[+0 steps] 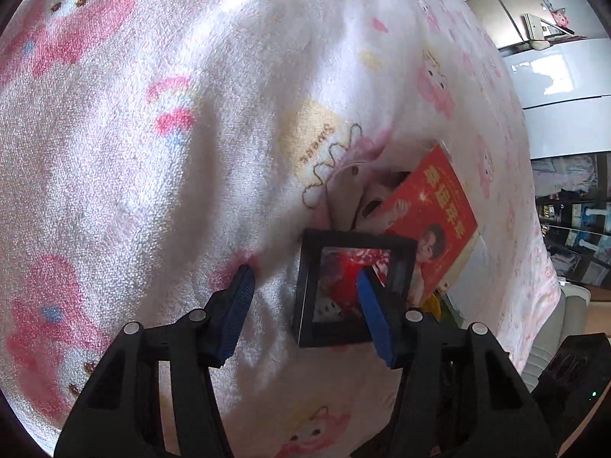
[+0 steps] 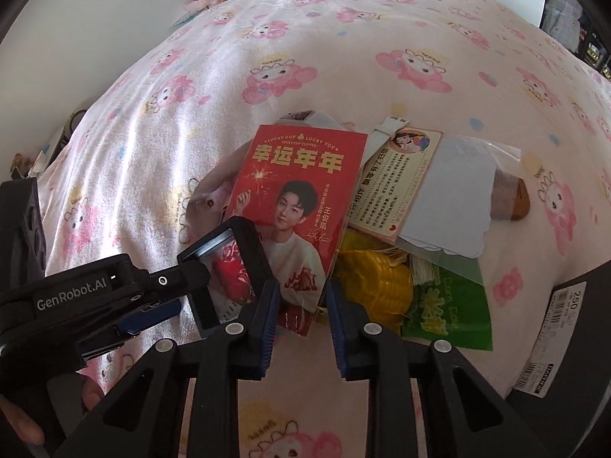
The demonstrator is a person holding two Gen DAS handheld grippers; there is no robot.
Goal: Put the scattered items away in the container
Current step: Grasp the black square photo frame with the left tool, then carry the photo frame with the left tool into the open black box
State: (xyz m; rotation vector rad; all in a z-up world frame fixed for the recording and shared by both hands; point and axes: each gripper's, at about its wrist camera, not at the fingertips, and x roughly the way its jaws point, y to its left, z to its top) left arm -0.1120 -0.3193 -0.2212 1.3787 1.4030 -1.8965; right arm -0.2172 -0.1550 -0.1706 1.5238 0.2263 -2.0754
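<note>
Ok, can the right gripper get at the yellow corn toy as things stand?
Probably yes: the yellow corn toy lies mostly uncovered just beside the right gripper, though the red card sits between its open jaws.

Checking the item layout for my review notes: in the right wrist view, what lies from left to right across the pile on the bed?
Black framed box → red card → yellow corn toy → green packet → brown comb.

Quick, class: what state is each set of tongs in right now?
Left tongs: open, one finger over the black frame, not gripping it.
Right tongs: open, straddling the lower edge of the red card.
</note>
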